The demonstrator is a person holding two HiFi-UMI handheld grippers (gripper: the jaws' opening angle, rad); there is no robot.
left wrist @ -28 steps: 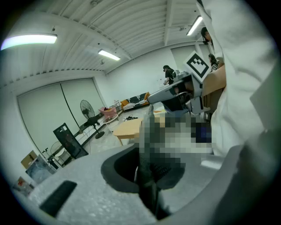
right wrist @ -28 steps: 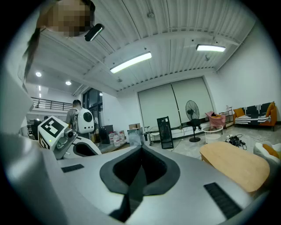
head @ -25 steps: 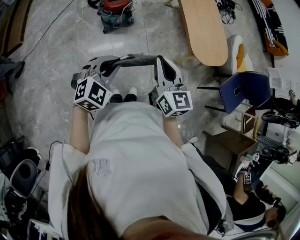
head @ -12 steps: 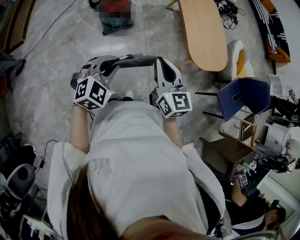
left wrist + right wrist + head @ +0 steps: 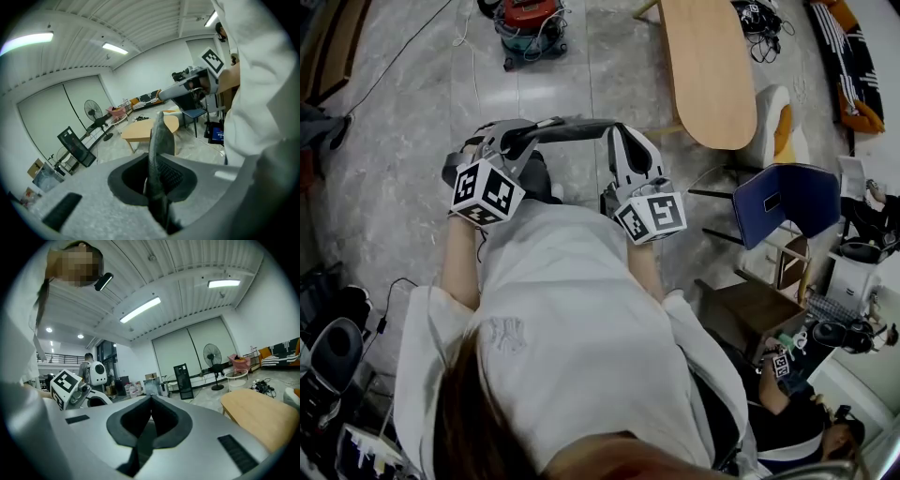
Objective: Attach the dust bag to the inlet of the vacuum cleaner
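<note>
The dust bag (image 5: 572, 126) is a flat dark-grey piece stretched level between my two grippers, in front of the person's body. My left gripper (image 5: 528, 139) is shut on its left end. In the left gripper view the bag (image 5: 159, 140) stands edge-on between the jaws and runs up toward the right gripper (image 5: 187, 89). My right gripper (image 5: 617, 133) is shut on the bag's right end; in its own view the jaws (image 5: 151, 398) meet with only a thin dark strip between them. The red vacuum cleaner (image 5: 525, 21) stands on the floor far ahead.
A long wooden table (image 5: 708, 66) stands ahead to the right, with a blue chair (image 5: 792, 192) and a small brown stool (image 5: 755, 295) nearer. A person (image 5: 797, 403) sits low at the right. Cables trail over the grey floor (image 5: 394, 169). Gear lies at the left edge (image 5: 333, 347).
Both grippers, with the bag still between them, have drifted a little across the floor. The hold on the bag looks unchanged.
</note>
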